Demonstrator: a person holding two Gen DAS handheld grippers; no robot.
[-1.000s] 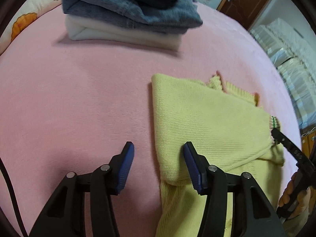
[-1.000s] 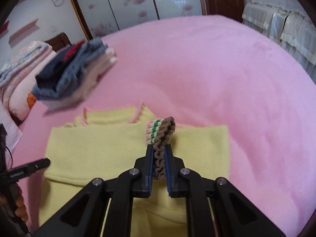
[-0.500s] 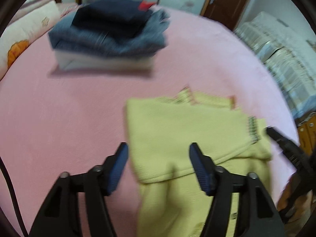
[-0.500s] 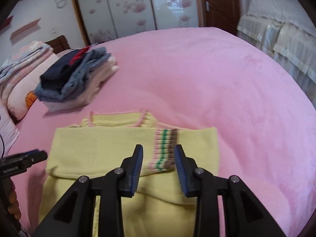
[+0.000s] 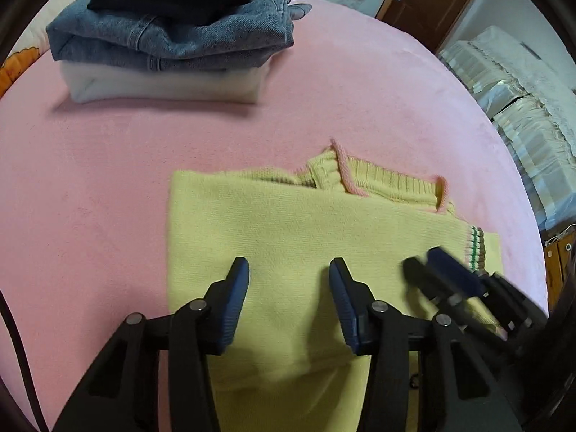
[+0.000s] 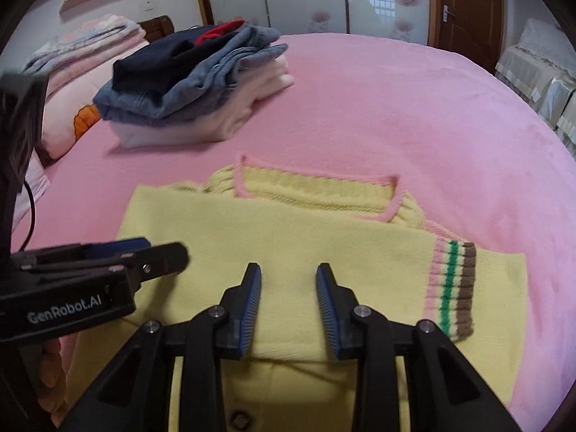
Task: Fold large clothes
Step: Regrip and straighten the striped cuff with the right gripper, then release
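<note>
A yellow knit sweater (image 5: pixel 288 223) with a pink-edged collar lies on the pink bed, both sleeves folded across its body; it also shows in the right wrist view (image 6: pixel 288 237). The striped cuff (image 6: pixel 450 288) lies flat at its right side. My left gripper (image 5: pixel 288 288) is open and empty, just above the folded sleeve. My right gripper (image 6: pixel 288 288) is open and empty over the middle of the sweater, and shows at the right of the left wrist view (image 5: pixel 442 273). The left gripper shows at the left of the right wrist view (image 6: pixel 158 248).
A stack of folded clothes (image 5: pixel 172 36), denim on white, sits at the back left of the pink bed (image 5: pixel 90 180); it also shows in the right wrist view (image 6: pixel 194 82). Pillows (image 6: pixel 82 64) lie far left. A covered sofa (image 5: pixel 522 108) and a door (image 6: pixel 464 10) stand beyond the bed.
My right gripper let go of the striped cuff, which now lies flat on the sweater, and opened. My left gripper moved right, over the sweater, closer to the right one.
</note>
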